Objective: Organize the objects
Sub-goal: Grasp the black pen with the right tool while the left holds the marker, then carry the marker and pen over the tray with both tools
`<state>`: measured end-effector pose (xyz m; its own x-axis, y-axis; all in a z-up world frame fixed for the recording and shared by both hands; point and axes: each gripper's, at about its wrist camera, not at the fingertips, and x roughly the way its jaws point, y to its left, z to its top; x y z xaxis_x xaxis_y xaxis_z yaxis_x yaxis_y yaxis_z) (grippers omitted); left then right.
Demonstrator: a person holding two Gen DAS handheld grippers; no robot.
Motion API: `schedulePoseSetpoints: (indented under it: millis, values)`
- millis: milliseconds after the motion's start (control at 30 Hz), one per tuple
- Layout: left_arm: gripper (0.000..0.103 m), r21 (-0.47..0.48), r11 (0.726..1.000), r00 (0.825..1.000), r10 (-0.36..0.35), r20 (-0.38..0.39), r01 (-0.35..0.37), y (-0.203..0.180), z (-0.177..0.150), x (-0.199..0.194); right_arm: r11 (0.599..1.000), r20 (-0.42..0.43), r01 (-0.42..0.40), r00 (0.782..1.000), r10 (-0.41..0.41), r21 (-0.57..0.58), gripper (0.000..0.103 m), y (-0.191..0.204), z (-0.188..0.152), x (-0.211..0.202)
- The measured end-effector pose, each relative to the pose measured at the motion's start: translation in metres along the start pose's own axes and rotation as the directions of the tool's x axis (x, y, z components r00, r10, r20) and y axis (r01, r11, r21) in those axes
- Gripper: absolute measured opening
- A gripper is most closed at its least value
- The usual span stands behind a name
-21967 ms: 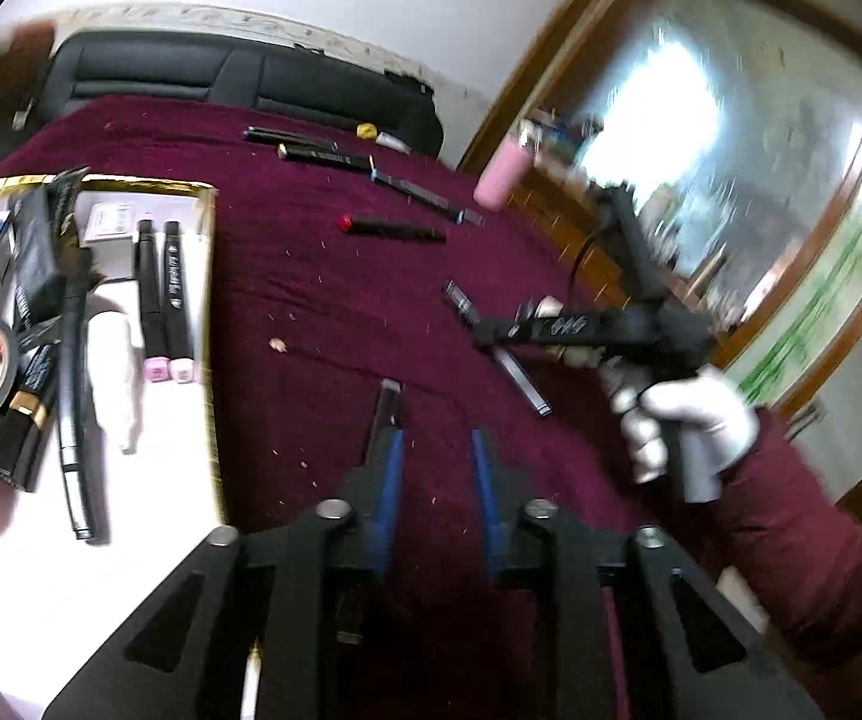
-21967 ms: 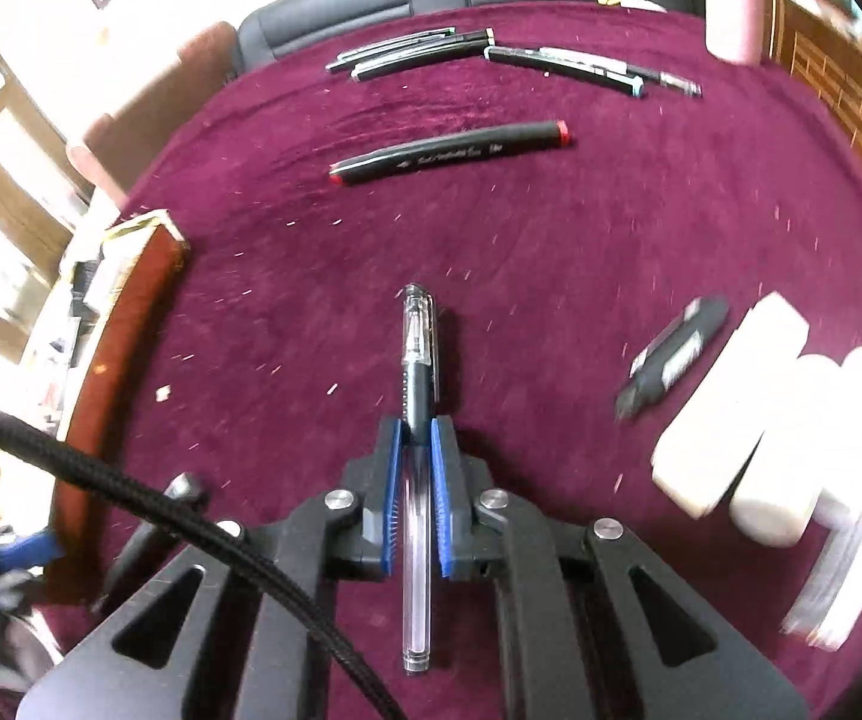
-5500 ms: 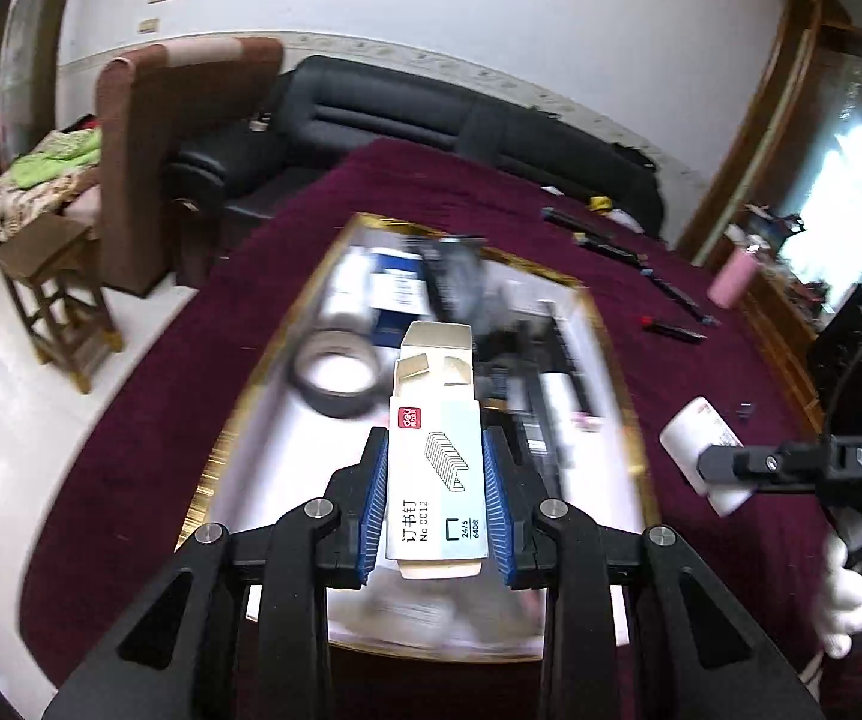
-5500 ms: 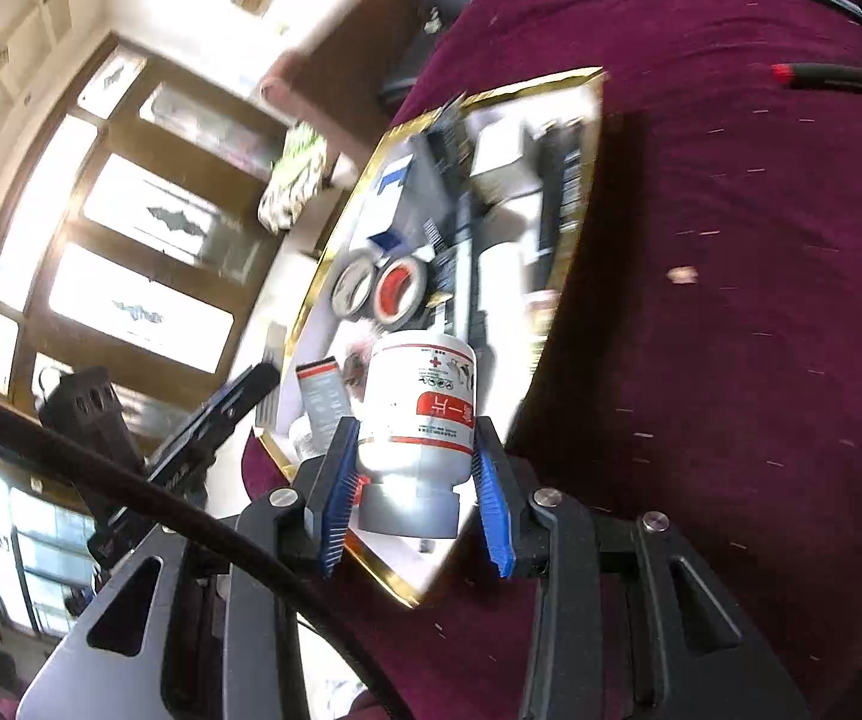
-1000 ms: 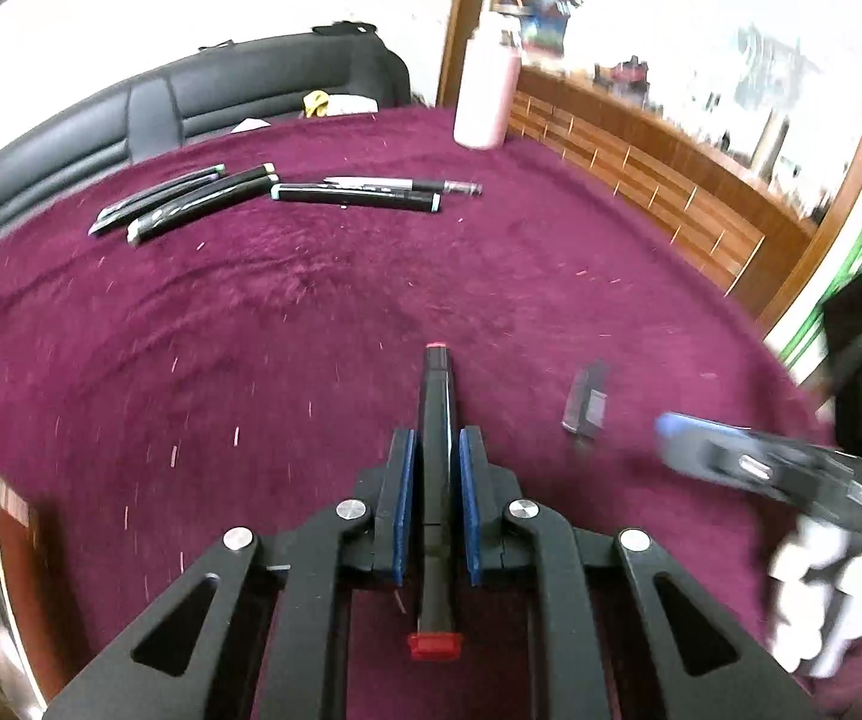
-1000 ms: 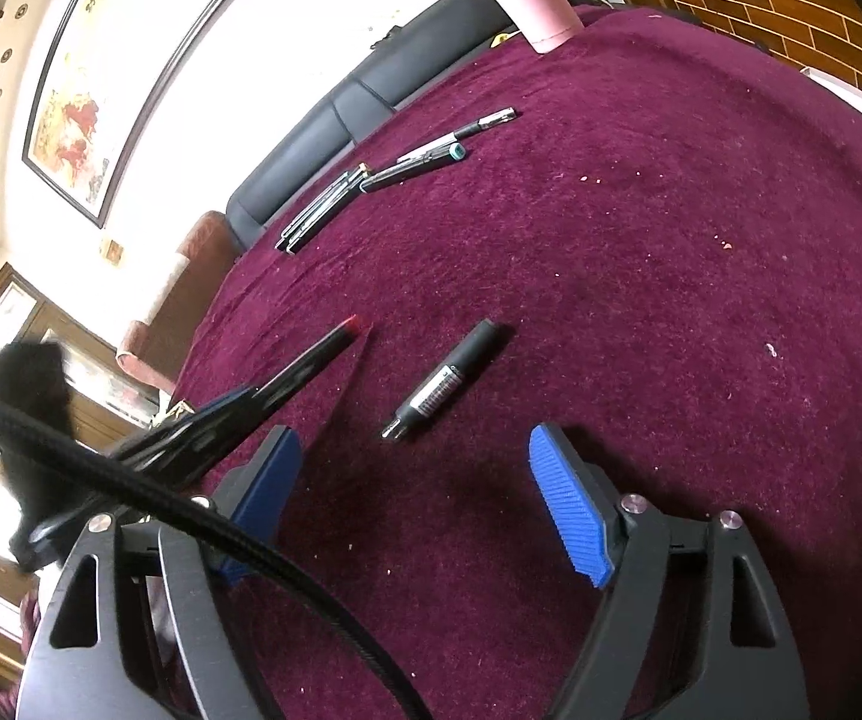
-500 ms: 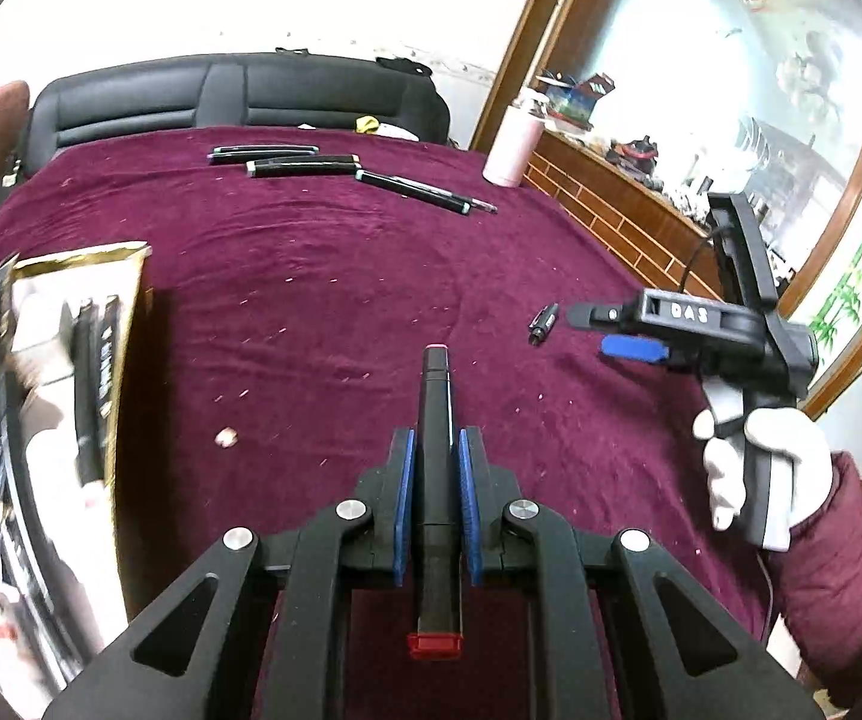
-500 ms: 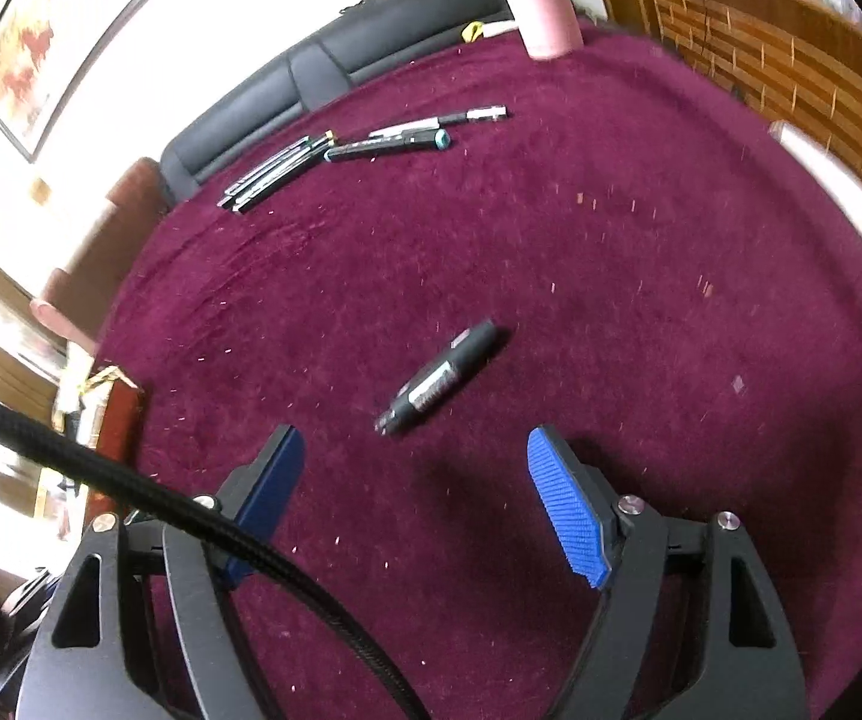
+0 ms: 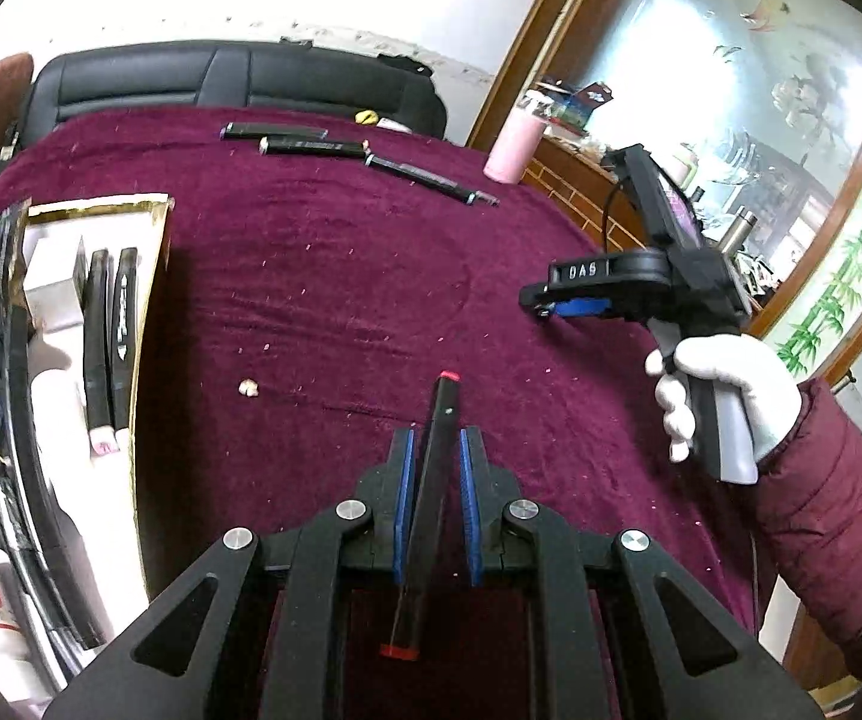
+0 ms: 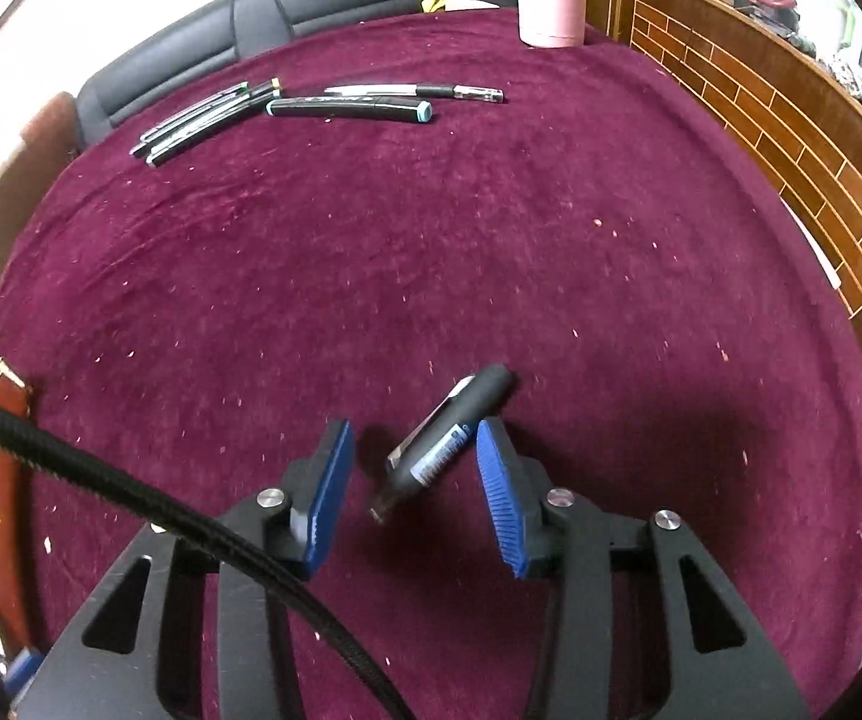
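Left wrist view, nearest first: the left gripper (image 9: pixel 436 450) is pinched tight on a black marker with red ends (image 9: pixel 431 492), just as it was a second ago, and the marker now leans a little to one side between the blue pads. Under it lies the dark red cloth (image 9: pixel 335 276). A small pale crumb (image 9: pixel 248 387) sits on the cloth to the left. The gold-edged tray (image 9: pixel 152 312) has come into sight on the left, with two black markers (image 9: pixel 110 342) lying side by side in it; a second ago it was barely seen. To the right, a white-gloved hand (image 9: pixel 725 390) holds the right gripper (image 9: pixel 563 306), tipped down toward the cloth. Far back lie more black pens (image 9: pixel 311 144) and a pink bottle (image 9: pixel 512 150). Right wrist view: the right gripper (image 10: pixel 410 468) has just been closing, and its blue pads are much nearer each other than half a second ago. A short black pen piece with a label (image 10: pixel 449 432) lies slanted on the cloth between them. The right pad looks just beside it, and the left pad is still apart from it. Half a second ago this piece lay ahead of the wide-spread pads. Far off, a teal-tipped marker (image 10: pixel 347 108) and other pens (image 10: pixel 203 120) lie in a bunch.
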<state>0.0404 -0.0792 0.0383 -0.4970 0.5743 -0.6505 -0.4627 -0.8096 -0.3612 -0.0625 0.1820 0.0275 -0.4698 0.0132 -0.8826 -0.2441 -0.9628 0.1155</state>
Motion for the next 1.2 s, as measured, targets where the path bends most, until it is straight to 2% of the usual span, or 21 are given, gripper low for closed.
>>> schedulePoseSetpoints:
  millis: [133,167,300,433,500,633,733,767,833,867,1000,1200]
  values:
    - [0.011,0.015,1.000,0.999,0.003,-0.034,-0.003,-0.008,0.001,0.012,0.996,0.002,0.075,0.997,-0.075,-0.045,0.024,0.008,0.003,0.003]
    - [0.011,0.023,1.000,0.999,0.001,-0.045,0.000,-0.010,0.001,0.015,0.994,0.004,0.089,0.996,-0.089,-0.057,0.023,0.009,0.004,0.003]
    - [0.012,0.030,1.000,0.998,-0.005,-0.057,0.007,-0.014,-0.001,0.019,0.992,0.003,0.090,0.996,-0.090,-0.091,0.013,0.006,0.001,0.002]
    - [0.015,0.003,0.999,0.996,0.035,-0.083,-0.035,-0.010,0.001,0.028,0.992,-0.006,0.052,0.999,-0.053,-0.115,0.013,0.002,-0.008,-0.004]
    - [0.021,-0.009,0.998,0.991,0.054,-0.119,-0.056,-0.009,0.001,0.037,0.993,-0.009,0.016,1.000,-0.017,-0.115,0.013,-0.002,-0.016,-0.009]
    - [0.027,0.018,0.996,0.990,0.088,-0.113,-0.087,-0.016,0.001,0.042,0.992,-0.036,-0.076,0.997,0.073,-0.101,0.013,-0.012,-0.030,-0.017]
    - [0.028,0.094,0.988,0.986,0.134,-0.100,-0.125,-0.029,0.000,0.047,0.986,-0.040,-0.135,0.990,0.132,-0.096,0.013,-0.016,-0.045,-0.023]
    - [0.026,0.110,0.987,0.986,0.131,-0.101,-0.120,-0.032,0.000,0.049,0.984,-0.038,-0.148,0.989,0.145,-0.096,0.013,-0.017,-0.049,-0.025]
    - [0.011,0.100,0.993,0.990,0.080,-0.117,-0.068,-0.032,0.000,0.051,0.978,-0.033,-0.188,0.982,0.186,-0.090,0.013,-0.018,-0.057,-0.029]
    - [0.011,0.087,0.995,0.991,0.058,-0.119,-0.048,-0.031,0.001,0.051,0.975,-0.035,-0.206,0.978,0.204,-0.088,0.013,-0.018,-0.060,-0.030]
    - [0.011,0.060,0.997,0.996,0.057,-0.070,-0.053,-0.031,0.003,0.035,0.960,-0.033,-0.272,0.962,0.270,-0.074,0.013,-0.019,-0.069,-0.034]
    - [0.011,0.041,0.998,0.998,0.053,-0.041,-0.052,-0.038,-0.002,0.010,0.938,-0.019,-0.339,0.941,0.339,-0.073,0.013,-0.013,-0.085,-0.048]
